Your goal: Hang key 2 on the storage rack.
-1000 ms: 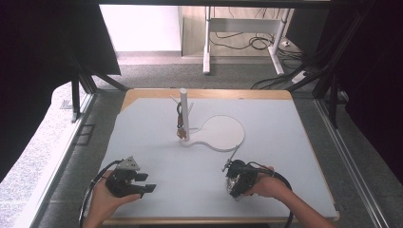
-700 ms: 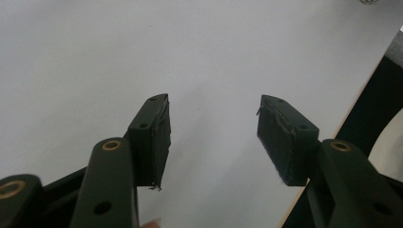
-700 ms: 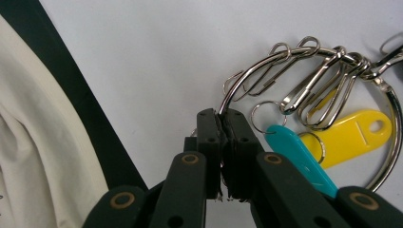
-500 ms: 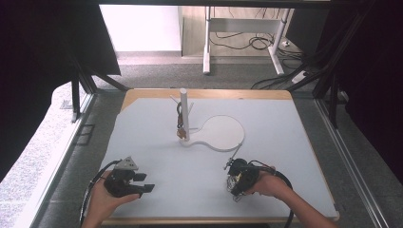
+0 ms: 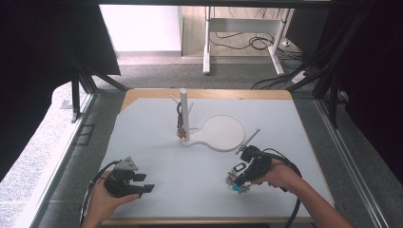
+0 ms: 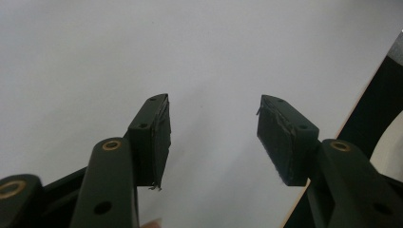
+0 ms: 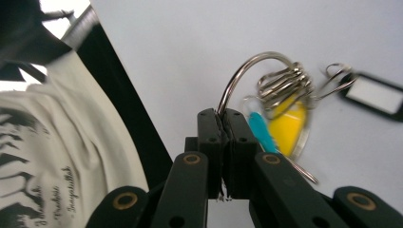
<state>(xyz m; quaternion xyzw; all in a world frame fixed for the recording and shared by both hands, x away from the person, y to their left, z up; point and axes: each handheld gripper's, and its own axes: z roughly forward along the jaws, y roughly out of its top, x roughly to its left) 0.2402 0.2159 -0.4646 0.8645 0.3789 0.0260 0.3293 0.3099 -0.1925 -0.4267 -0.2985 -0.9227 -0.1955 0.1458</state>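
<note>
Keyring (image 7: pixel 266 83) with yellow and blue tags pinched in my right hand-held gripper (image 7: pixel 221 118), low over counter (image 5: pixel 199 166) near front. Left hand-held gripper (image 6: pixel 211 128) agape, empty. Likely next: lift, carry to peg stand (image 5: pixel 183 114), hook ring over peg.

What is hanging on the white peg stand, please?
On the white peg stand, a dark strap with a brownish tag hangs beside the post. Too small to identify. Its other pegs look bare.
</note>
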